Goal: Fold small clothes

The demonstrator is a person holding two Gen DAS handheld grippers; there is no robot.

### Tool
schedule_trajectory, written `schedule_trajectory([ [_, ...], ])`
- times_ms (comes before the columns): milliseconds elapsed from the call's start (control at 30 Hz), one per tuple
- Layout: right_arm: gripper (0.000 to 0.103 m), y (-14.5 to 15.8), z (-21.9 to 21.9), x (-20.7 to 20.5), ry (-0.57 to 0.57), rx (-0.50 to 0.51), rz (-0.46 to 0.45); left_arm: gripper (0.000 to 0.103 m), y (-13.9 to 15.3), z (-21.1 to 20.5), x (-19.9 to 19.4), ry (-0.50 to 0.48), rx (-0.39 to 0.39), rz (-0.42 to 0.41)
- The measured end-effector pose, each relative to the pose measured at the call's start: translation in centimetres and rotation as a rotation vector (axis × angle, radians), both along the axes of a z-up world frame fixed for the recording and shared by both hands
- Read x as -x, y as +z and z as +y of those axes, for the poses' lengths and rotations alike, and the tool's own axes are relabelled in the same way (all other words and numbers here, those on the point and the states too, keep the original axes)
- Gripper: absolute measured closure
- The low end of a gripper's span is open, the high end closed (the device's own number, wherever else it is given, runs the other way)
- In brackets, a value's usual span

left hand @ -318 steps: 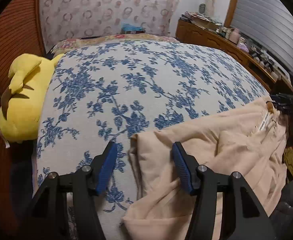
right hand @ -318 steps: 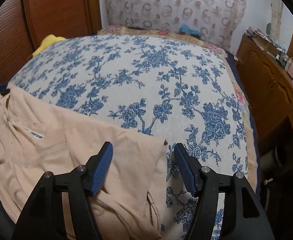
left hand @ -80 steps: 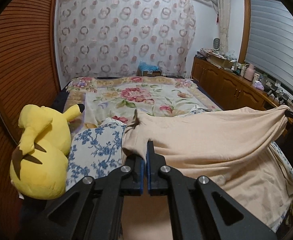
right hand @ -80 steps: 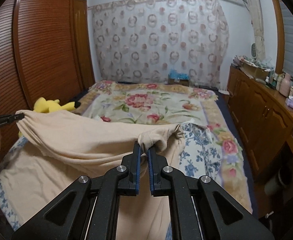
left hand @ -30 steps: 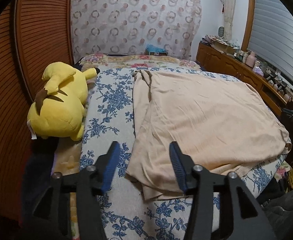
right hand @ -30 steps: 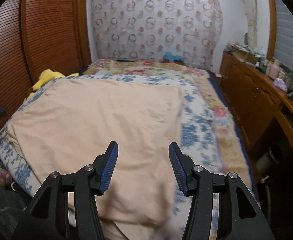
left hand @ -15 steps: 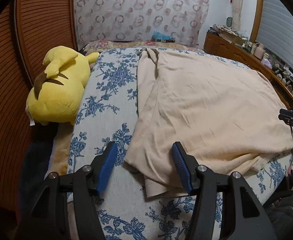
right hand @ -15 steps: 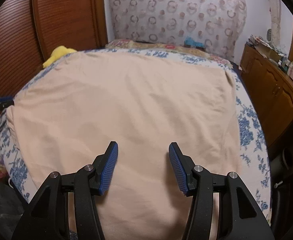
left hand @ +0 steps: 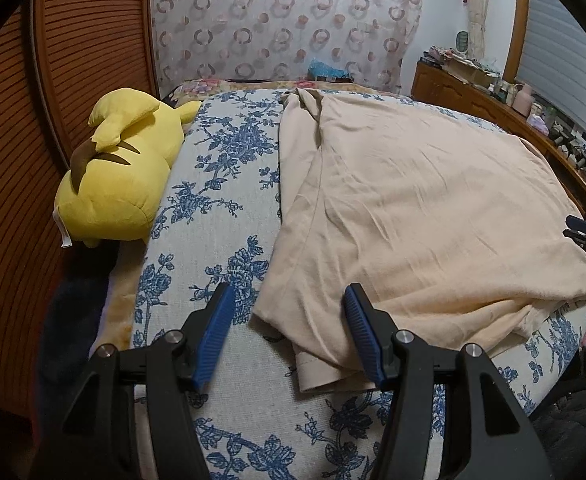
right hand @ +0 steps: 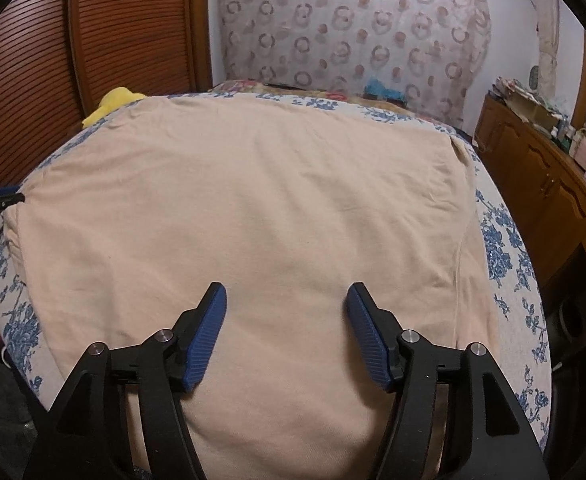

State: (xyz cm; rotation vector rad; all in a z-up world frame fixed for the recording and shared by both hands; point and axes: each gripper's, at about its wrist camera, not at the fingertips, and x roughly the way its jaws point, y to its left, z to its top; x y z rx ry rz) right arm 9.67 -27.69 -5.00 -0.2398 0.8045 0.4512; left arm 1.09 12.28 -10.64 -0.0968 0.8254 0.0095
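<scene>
I see the beige garment [right hand: 253, 220] spread flat on the blue-flowered bed [left hand: 213, 216] | left claw [left hand: 287, 332] gaping, empty, over its near corner | right claw [right hand: 285, 328] just widened, empty, above the cloth | yellow plush toy [left hand: 121, 172] beside the bed's left edge

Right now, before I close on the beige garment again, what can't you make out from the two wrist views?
- Beige garment, near hem: right wrist view, hidden behind the right claw.
- Layers under its folded corner: left wrist view, covered by the top layer.
- Yellow plush toy: front turned away; only a sliver in the right view.
- Dresser clutter: too small to identify.
- Left claw: open over the corner; contact unclear.
</scene>
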Motion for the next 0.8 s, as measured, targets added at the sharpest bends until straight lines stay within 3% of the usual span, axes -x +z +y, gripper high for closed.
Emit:
schedule_trajectory([
  [233,0.033,0.0,-0.2,0.1,-0.014,0.002,-0.011,0.047,-0.1,-0.1,0.9,-0.023,0.015,-0.014],
  [433,0.033,0.0,-0.4,0.0,-0.014,0.000,-0.009,0.066,0.1,-0.4,1.5,-0.038,0.048,-0.021],
  [667,0.033,-0.1,-0.4,0.1,-0.014,-0.001,-0.008,0.068,0.1,-1.7,1.9,-0.049,0.028,-0.028],
  [800,0.033,0.0,-0.4,0.1,-0.015,0.000,-0.008,0.081,0.1,-1.7,1.8,-0.046,0.027,-0.035],
])
